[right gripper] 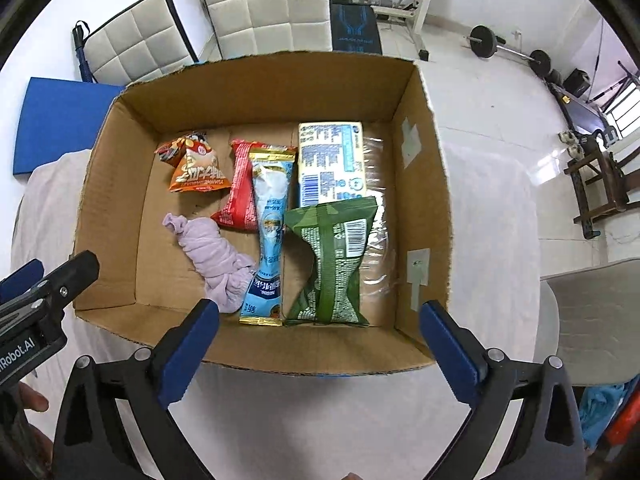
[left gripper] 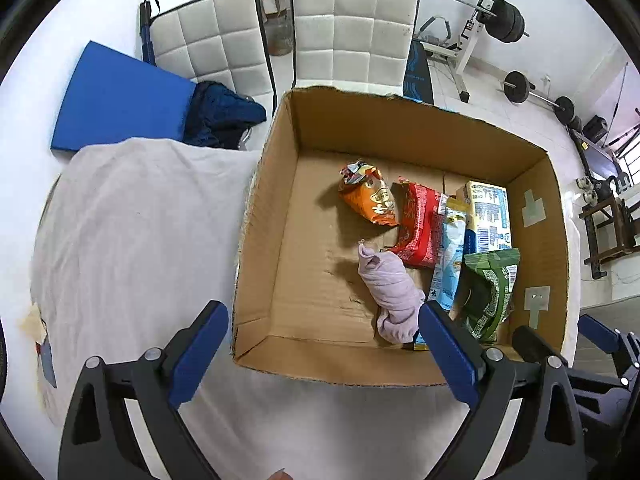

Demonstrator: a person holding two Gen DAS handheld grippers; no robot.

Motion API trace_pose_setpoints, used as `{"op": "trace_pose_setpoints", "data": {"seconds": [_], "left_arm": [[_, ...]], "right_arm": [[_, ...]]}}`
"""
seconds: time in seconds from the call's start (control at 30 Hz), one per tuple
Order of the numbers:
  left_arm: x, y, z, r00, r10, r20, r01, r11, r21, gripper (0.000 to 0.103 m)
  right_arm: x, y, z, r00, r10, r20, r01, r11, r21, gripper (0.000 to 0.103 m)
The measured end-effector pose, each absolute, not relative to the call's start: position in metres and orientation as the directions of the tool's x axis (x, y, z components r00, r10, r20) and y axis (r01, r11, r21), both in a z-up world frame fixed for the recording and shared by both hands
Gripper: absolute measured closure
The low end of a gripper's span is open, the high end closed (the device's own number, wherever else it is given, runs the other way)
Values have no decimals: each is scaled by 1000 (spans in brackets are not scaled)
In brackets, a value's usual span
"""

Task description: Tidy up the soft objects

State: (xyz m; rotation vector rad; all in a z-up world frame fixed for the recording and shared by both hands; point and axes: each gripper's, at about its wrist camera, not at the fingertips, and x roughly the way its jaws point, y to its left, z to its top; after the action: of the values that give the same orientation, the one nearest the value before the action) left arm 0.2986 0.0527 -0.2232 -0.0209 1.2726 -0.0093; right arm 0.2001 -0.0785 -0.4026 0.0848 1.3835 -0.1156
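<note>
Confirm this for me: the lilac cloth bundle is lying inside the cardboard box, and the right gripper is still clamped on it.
Wrong on the grip. The lilac cloth bundle does lie inside the cardboard box, but the right gripper is open, with nothing between its fingers. The right wrist view shows it, the cloth lying free on the box floor.

The box (right gripper: pixel 120 184) is matt brown corrugated cardboard with ragged rims. The packets, orange (right gripper: pixel 198 170), red (right gripper: pixel 240 188), blue (right gripper: pixel 270 220) and green (right gripper: pixel 332 256), are glossy crinkled film. The lilac roll (right gripper: pixel 212 250) is soft cloth. The tablecloth (left gripper: pixel 140 220) is matt, wrinkled fabric. 2 chairs (left gripper: pixel 352 28) wear quilted leather-like padding.
</note>
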Motion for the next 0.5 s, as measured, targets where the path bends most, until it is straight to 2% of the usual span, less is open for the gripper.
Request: {"op": "trace_pose_setpoints", "data": {"seconds": [0.2,0.5], "left_arm": [[284,48,-199,330,-14,-944,6,1000,-12,5],[218,41,-117,450,-37,-892,22,999,-30,5]], "right_arm": [[192,-82,-386,213,-35,-976,146,989,-4,1],[142,-89,-314,328,-29,-944,143,990,20,1]]}}
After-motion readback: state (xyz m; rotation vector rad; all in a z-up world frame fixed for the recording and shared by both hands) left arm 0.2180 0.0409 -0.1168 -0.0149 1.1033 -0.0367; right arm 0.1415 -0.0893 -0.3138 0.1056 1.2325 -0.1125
